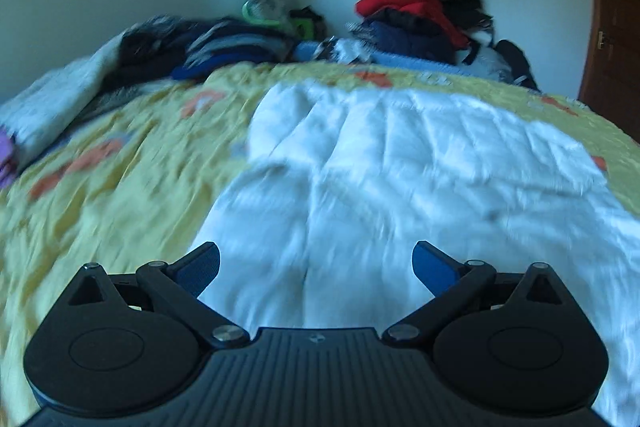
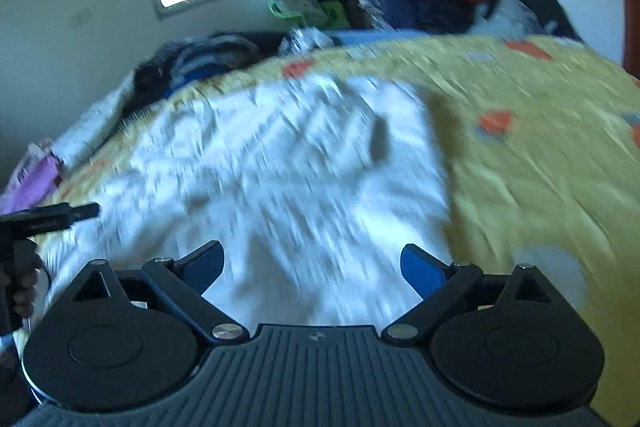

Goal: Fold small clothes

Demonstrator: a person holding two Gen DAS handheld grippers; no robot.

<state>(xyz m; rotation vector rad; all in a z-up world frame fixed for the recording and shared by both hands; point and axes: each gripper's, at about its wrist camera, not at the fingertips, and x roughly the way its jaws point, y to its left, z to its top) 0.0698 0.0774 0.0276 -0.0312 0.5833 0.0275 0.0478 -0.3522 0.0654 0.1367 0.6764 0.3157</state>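
Both tongs wide open, empty.
Left tongs [image 1: 316, 267] and right tongs [image 2: 312, 267] hover over white garment [image 1: 400, 167] on yellow bed [image 1: 120, 187].

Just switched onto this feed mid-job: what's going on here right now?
A person holds a two-finger gripper in each hand over a white garment spread on the yellow bedspread. Both the left gripper and the right gripper are open, with nothing between their pads; neither grips the cloth. The pictures are blurred. Piles of other clothes sit at the far end of the bed.
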